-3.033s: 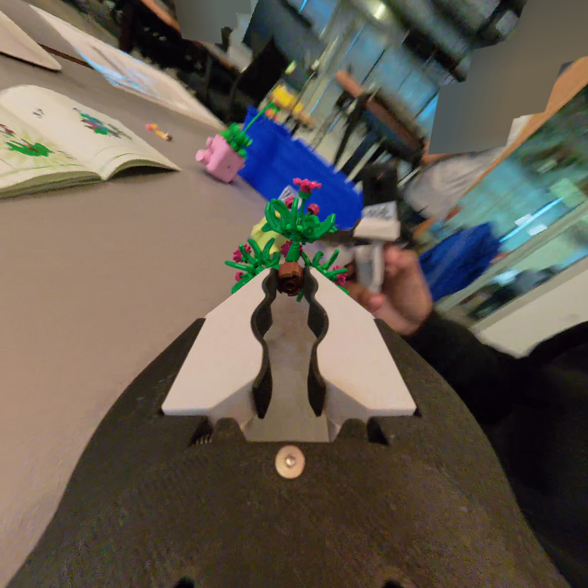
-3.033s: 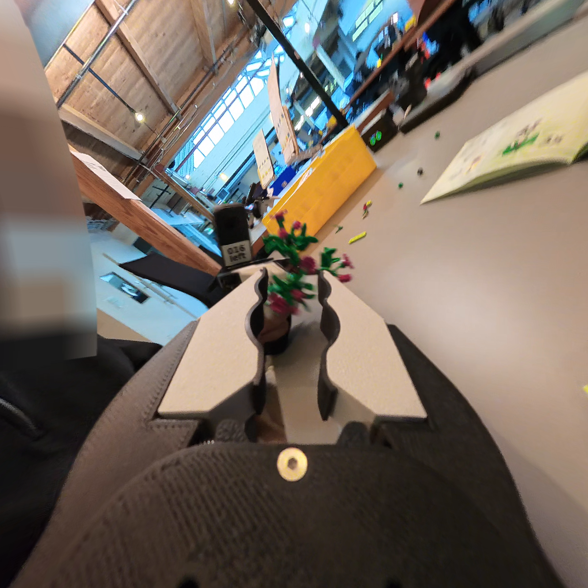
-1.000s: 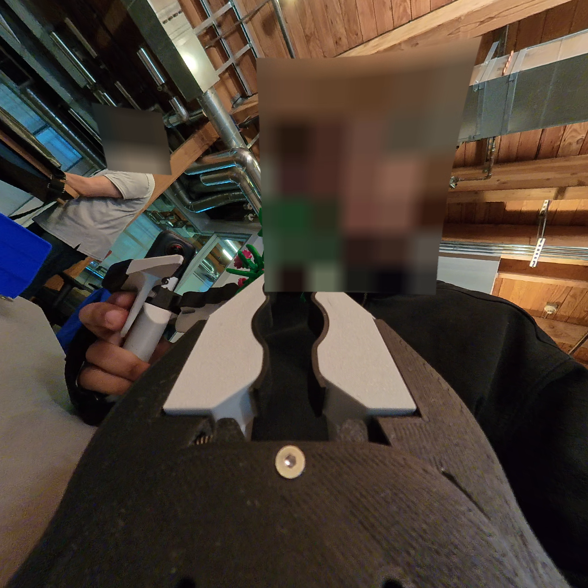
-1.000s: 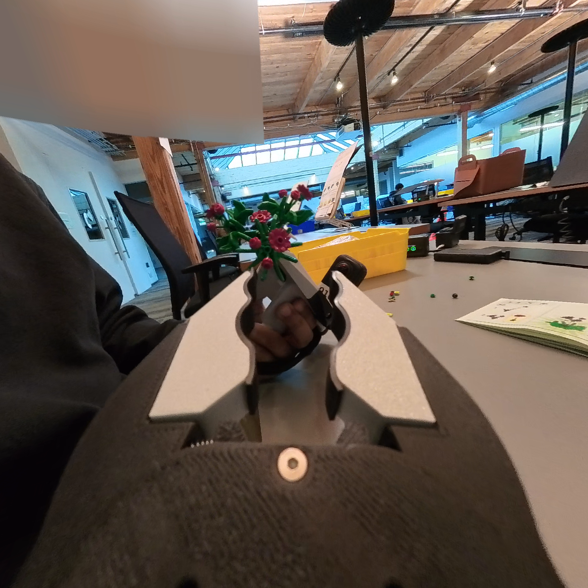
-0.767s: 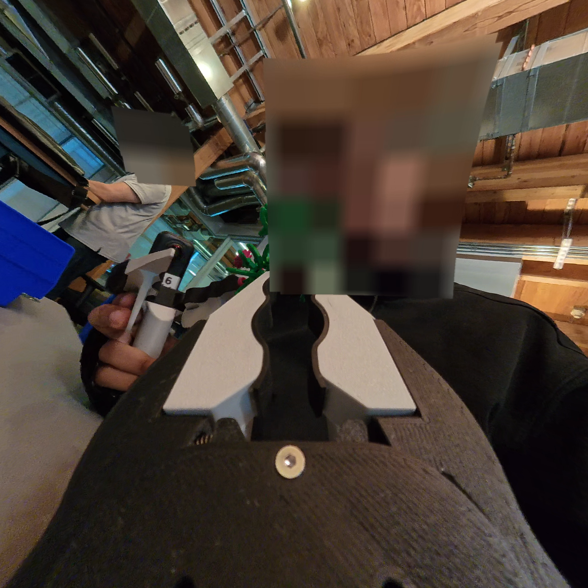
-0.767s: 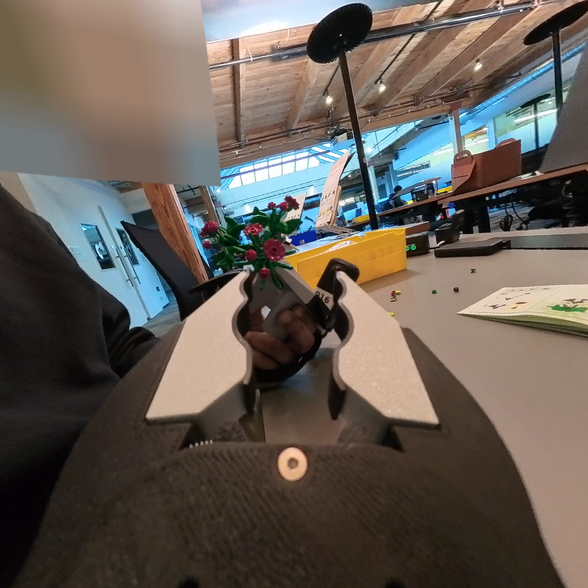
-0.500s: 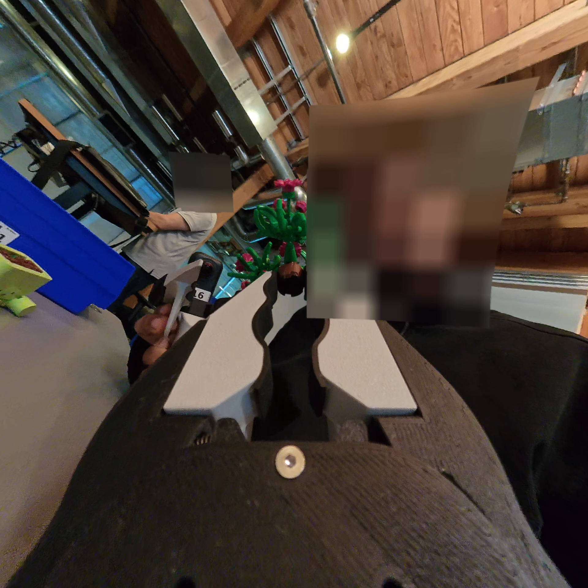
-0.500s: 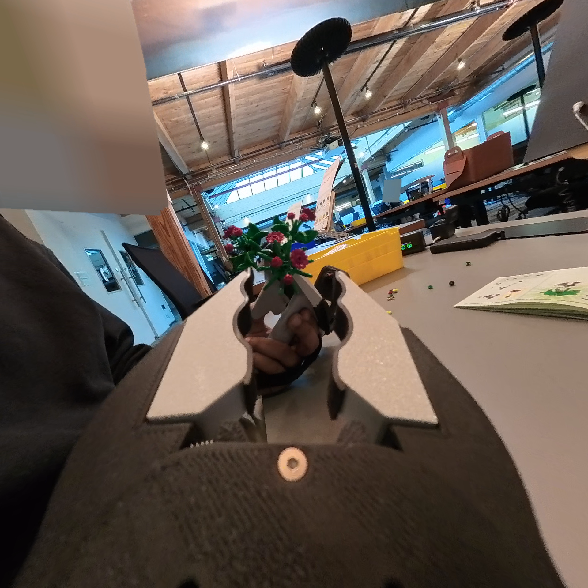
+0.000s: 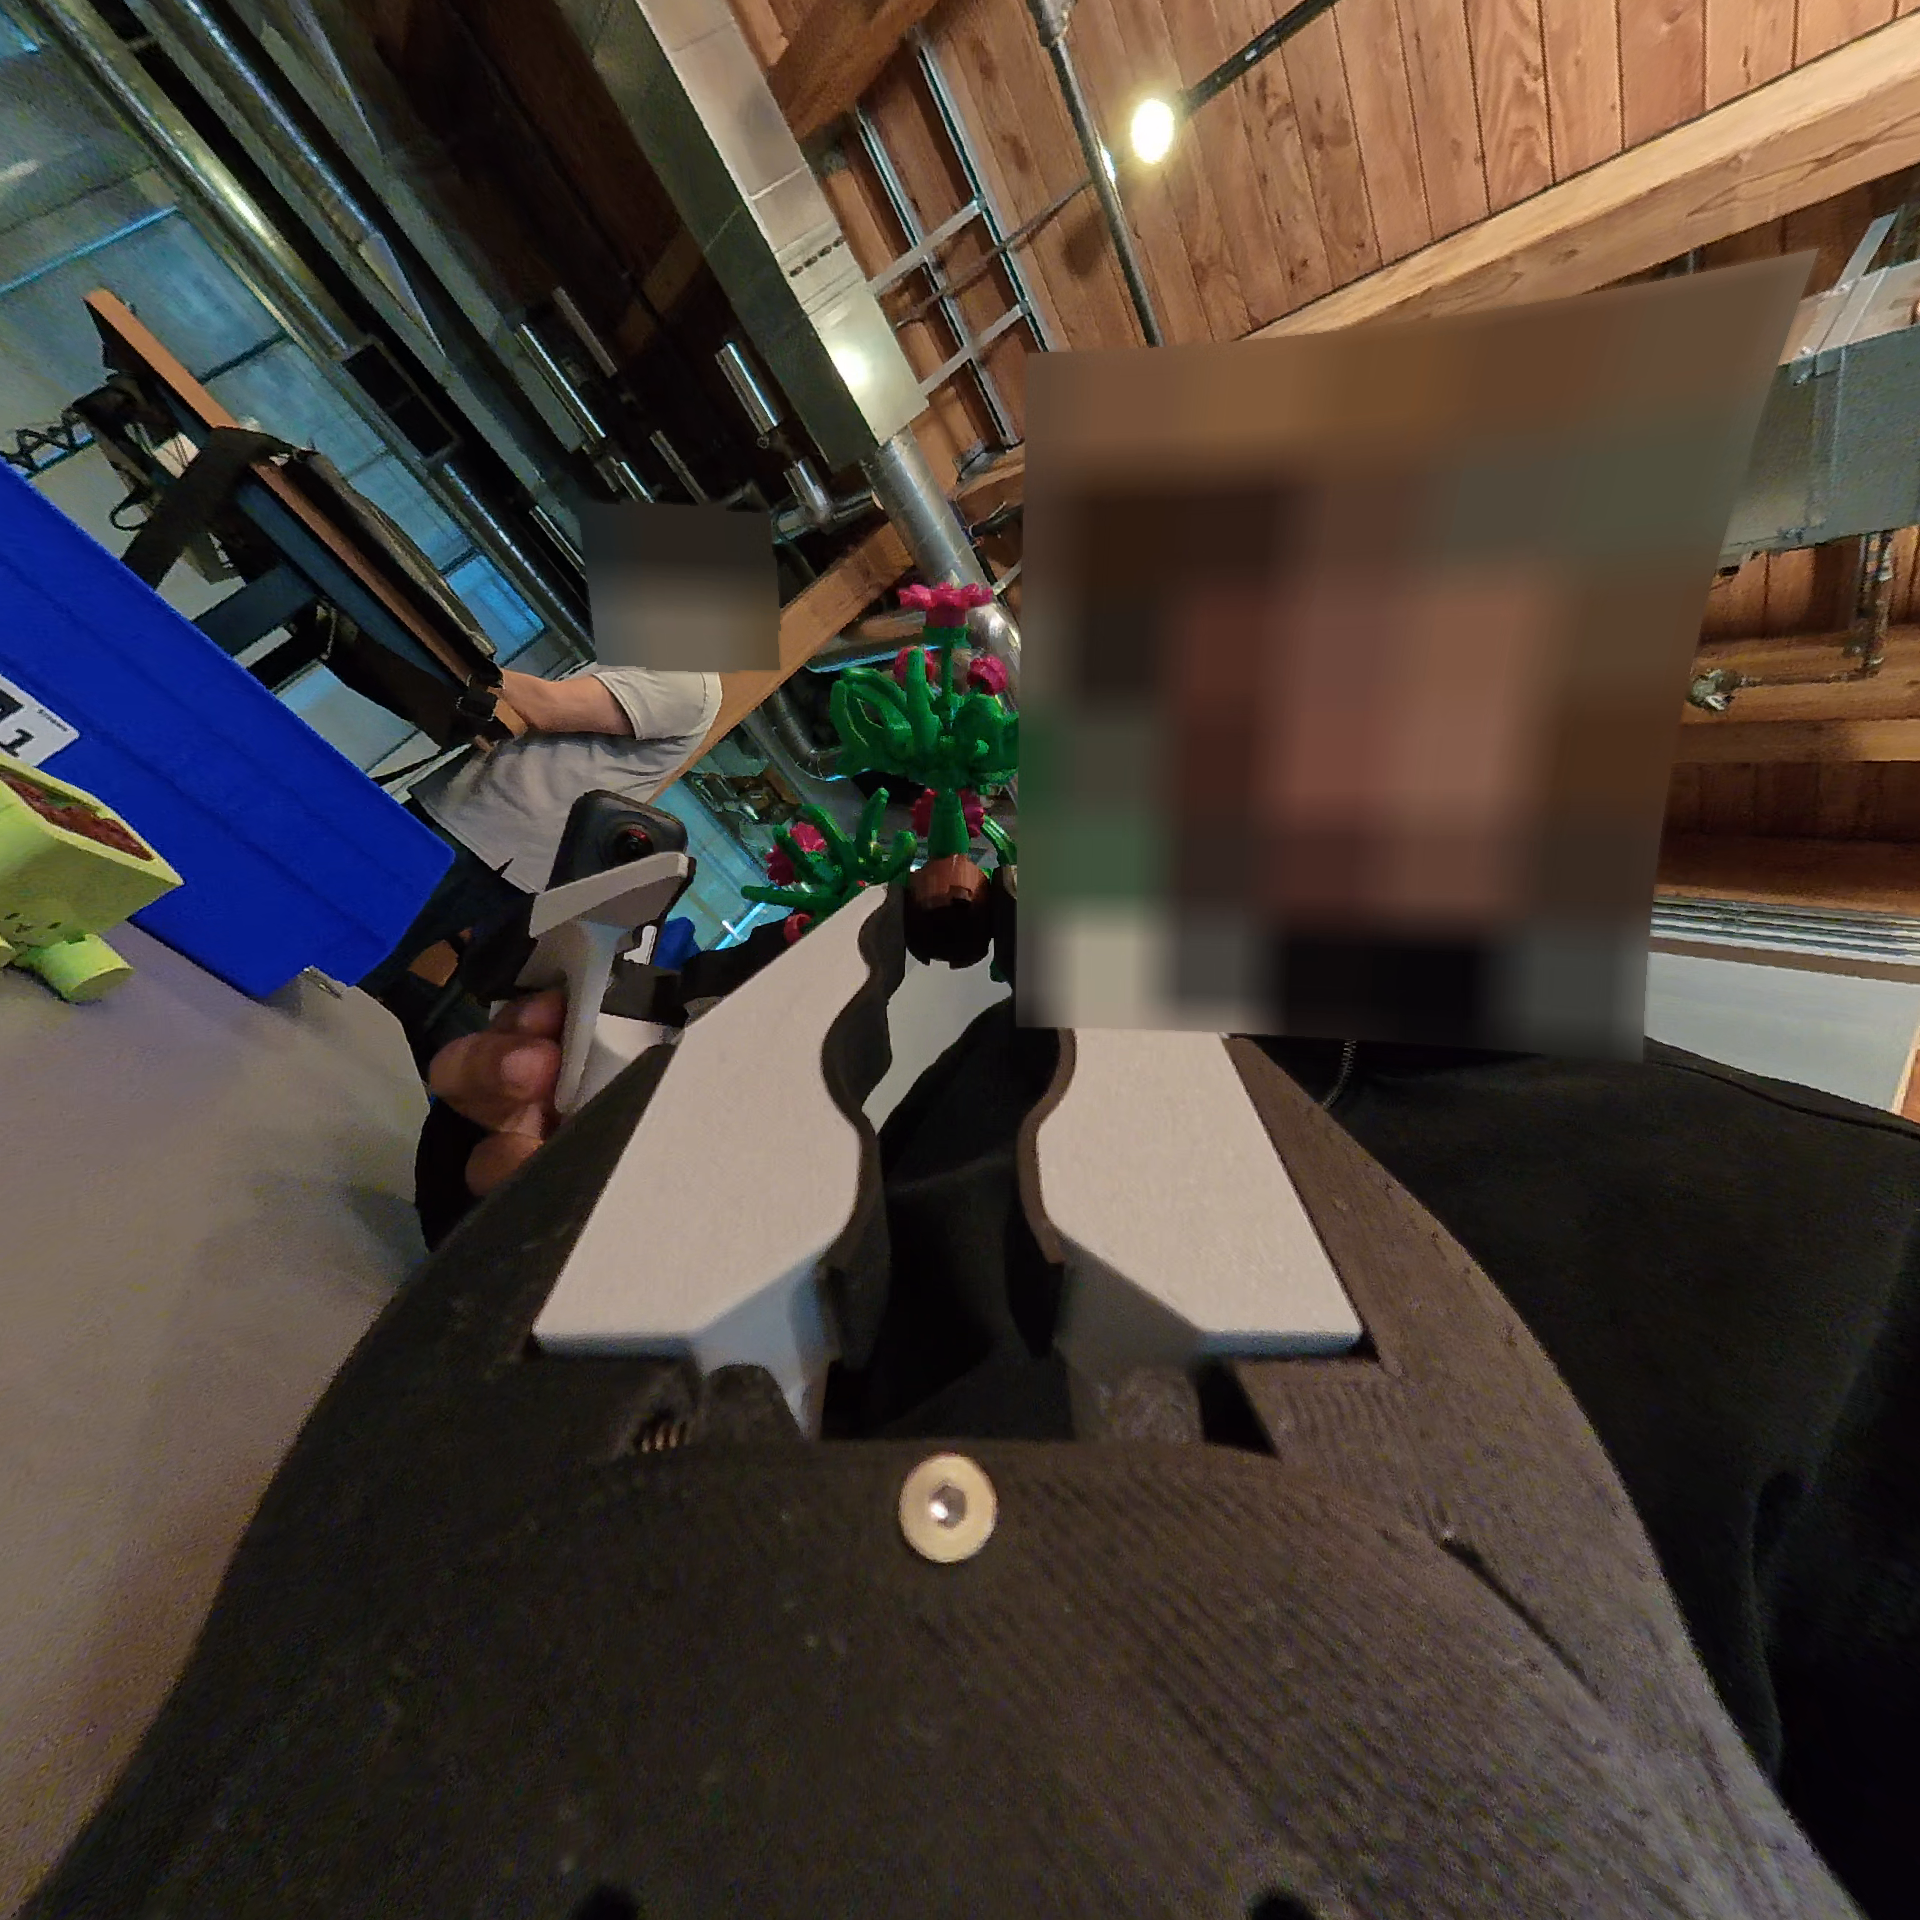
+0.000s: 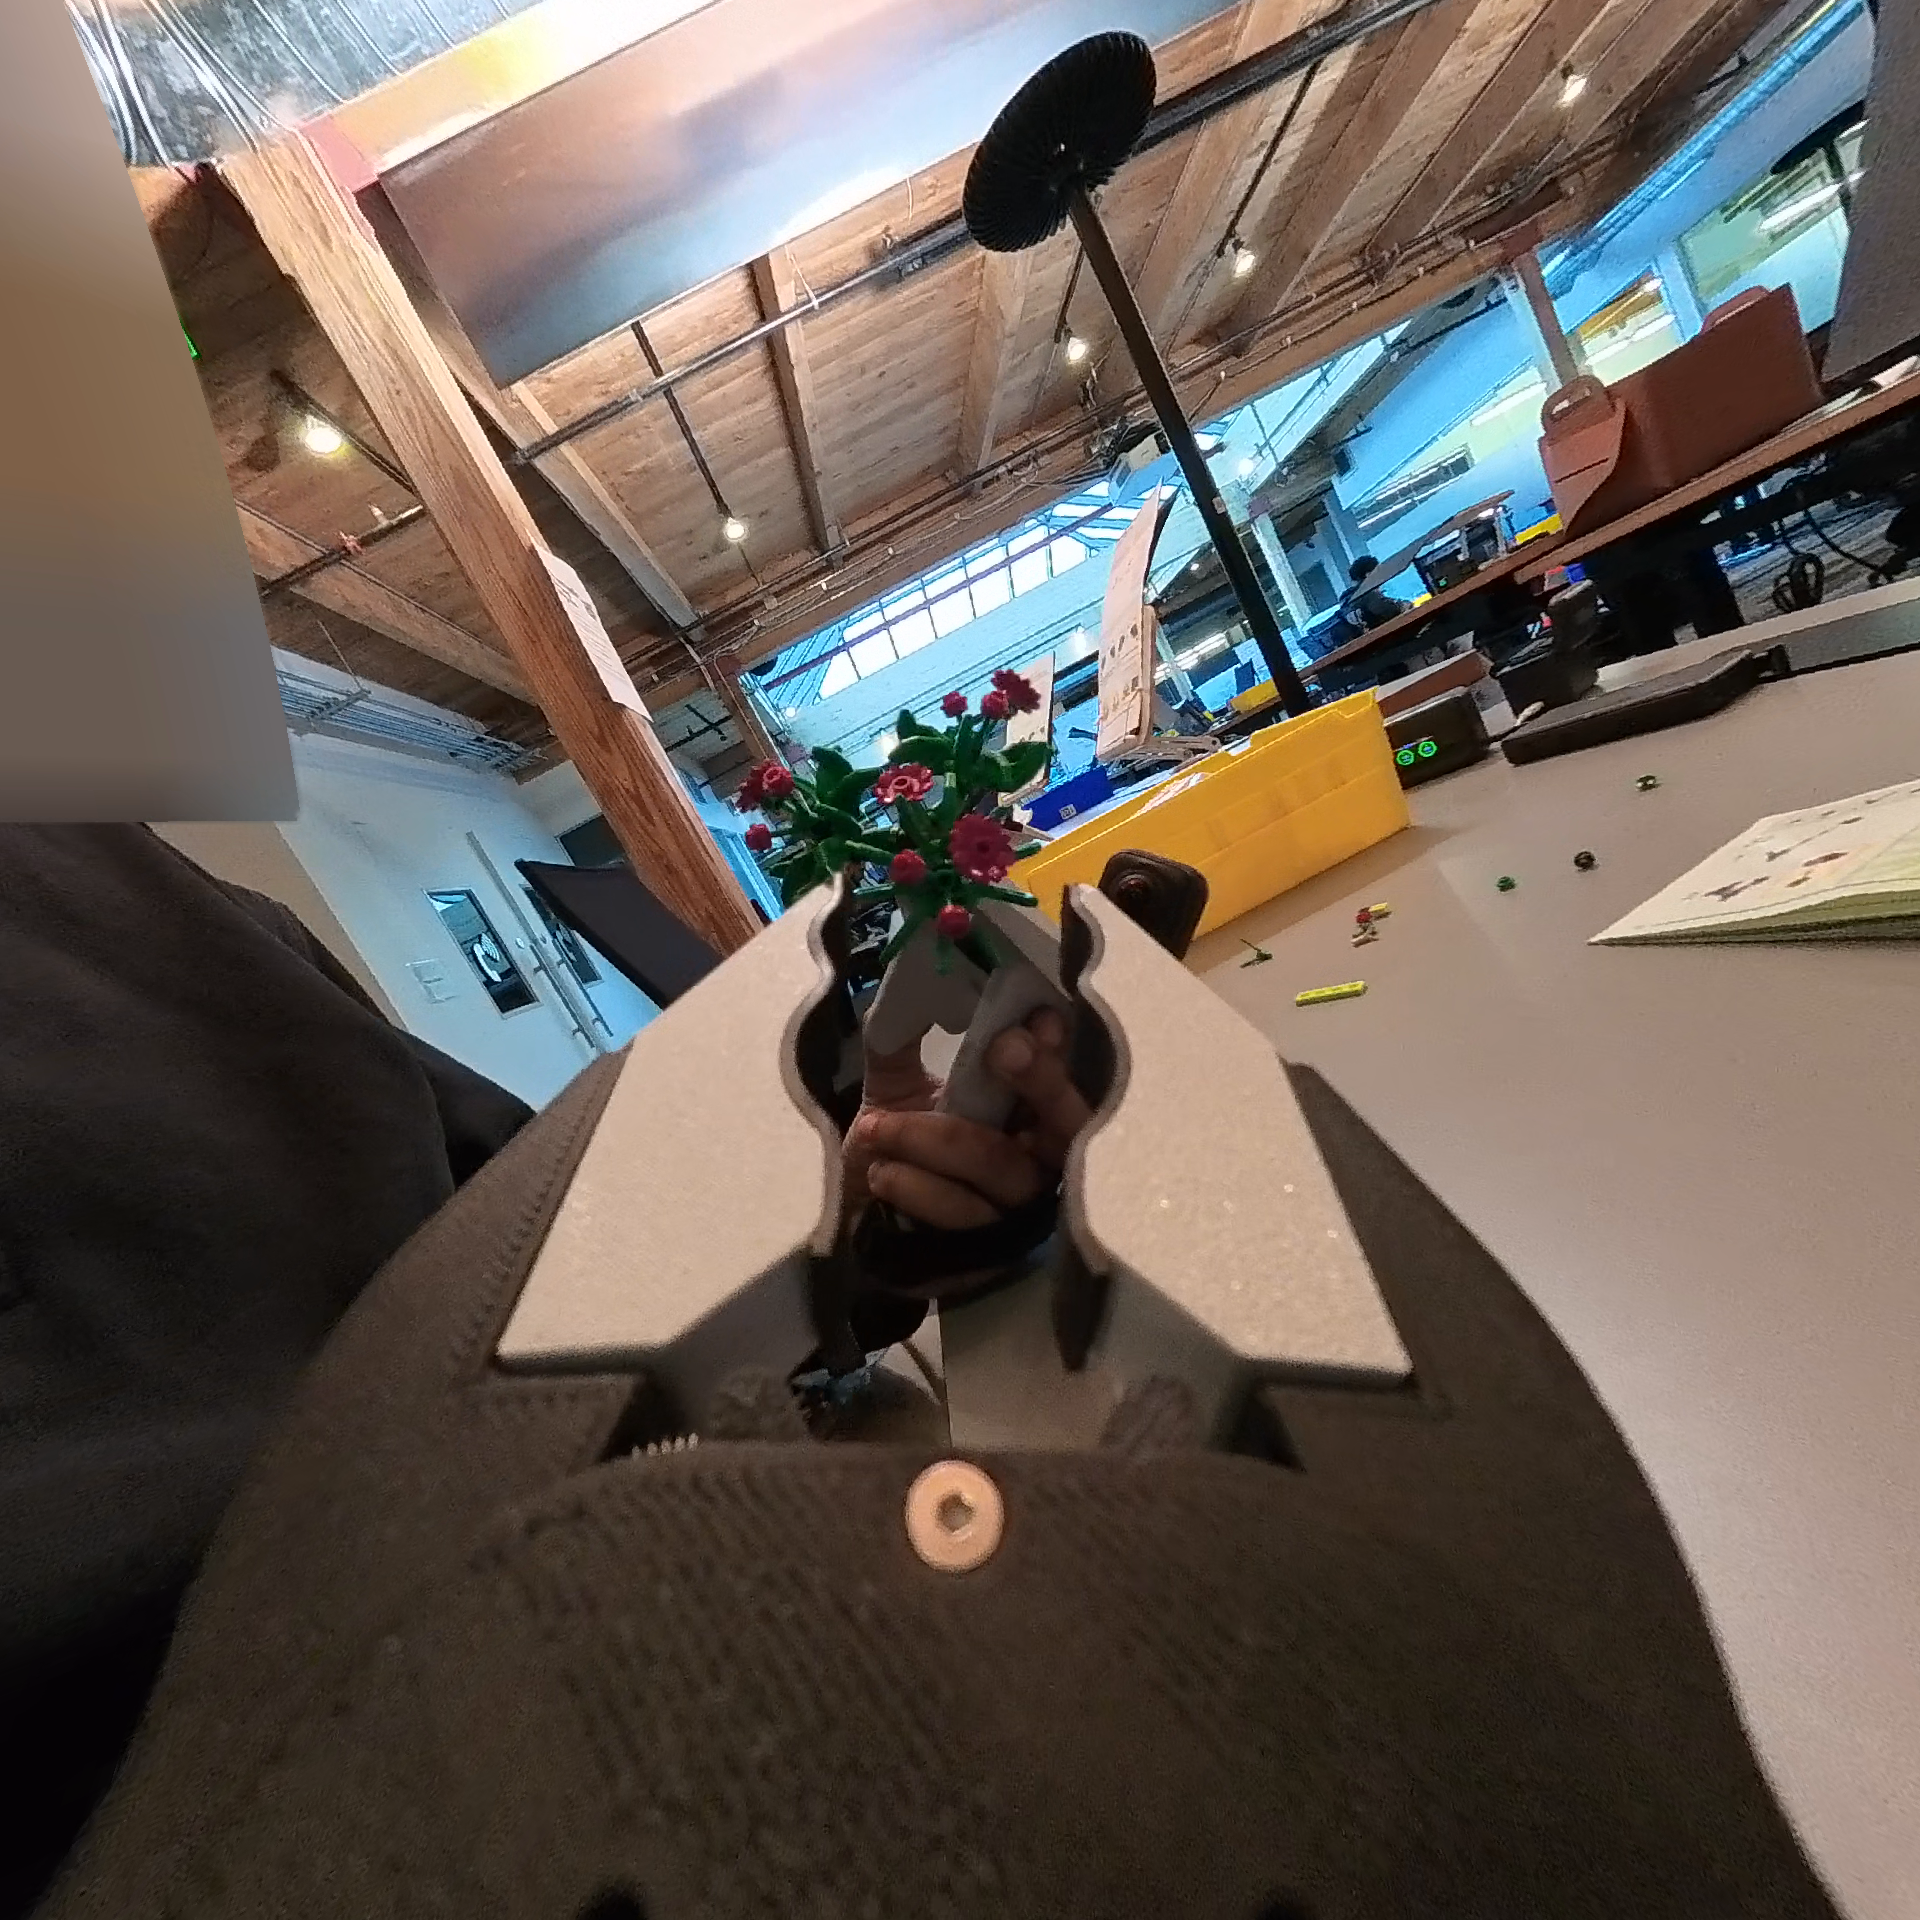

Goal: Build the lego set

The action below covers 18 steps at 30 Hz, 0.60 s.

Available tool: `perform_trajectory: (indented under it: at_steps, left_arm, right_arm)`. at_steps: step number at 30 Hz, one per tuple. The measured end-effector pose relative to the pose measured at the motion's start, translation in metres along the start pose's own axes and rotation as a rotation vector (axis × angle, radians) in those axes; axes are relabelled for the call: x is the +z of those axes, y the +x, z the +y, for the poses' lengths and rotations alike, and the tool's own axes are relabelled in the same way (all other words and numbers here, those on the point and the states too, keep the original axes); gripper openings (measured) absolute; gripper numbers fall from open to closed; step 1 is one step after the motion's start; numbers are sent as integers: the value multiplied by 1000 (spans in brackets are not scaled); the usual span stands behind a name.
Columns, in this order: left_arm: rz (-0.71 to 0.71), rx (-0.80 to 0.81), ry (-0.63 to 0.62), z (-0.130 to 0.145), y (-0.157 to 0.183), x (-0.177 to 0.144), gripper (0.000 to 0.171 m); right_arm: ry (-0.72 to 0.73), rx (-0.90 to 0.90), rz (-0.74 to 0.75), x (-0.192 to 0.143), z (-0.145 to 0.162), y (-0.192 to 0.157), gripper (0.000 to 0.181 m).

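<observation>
A small lego plant (image 9: pixel 925 727) has green leaves, magenta flowers and a brown base piece. My left gripper (image 9: pixel 951 914) is shut on that brown base and holds the plant up in the air in front of a person in a black top. A mosaic patch hides its right fingertip. The plant also shows in the right wrist view (image 10: pixel 904 821), above the left gripper's grey fingers (image 10: pixel 925 987). My right gripper (image 10: pixel 951 914) is open and empty, a short way from the plant and pointing at it. It also shows in the left wrist view (image 9: pixel 608 914), held by a hand.
The grey table (image 10: pixel 1558 1143) carries a yellow bin (image 10: pixel 1247 821), an open instruction booklet (image 10: pixel 1787 873) and loose small pieces (image 10: pixel 1330 992). A blue bin (image 9: pixel 156 748) and a lime-green lego build (image 9: pixel 62 862) stand on the other side. A person in a grey shirt (image 9: pixel 582 758) sits behind.
The left gripper has raised the plant from over the table up towards the person. The right gripper, earlier around the plant, now stands off it, open. Both views have tilted in the last second.
</observation>
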<state>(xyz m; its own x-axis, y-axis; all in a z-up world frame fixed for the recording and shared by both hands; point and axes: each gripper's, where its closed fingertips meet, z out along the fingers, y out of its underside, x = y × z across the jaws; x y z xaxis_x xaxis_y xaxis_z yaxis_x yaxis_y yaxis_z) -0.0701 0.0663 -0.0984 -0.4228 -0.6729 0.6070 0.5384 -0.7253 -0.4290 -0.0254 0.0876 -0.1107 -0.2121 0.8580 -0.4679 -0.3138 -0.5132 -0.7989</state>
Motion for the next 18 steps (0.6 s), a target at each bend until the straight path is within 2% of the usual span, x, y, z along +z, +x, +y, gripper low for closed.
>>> perform_trajectory:
  at_steps: [18]
  left_arm:
    - [-17,-18,11,-3,-4,-1,13]
  right_arm:
    - [1,5,7,5,0,2,38]
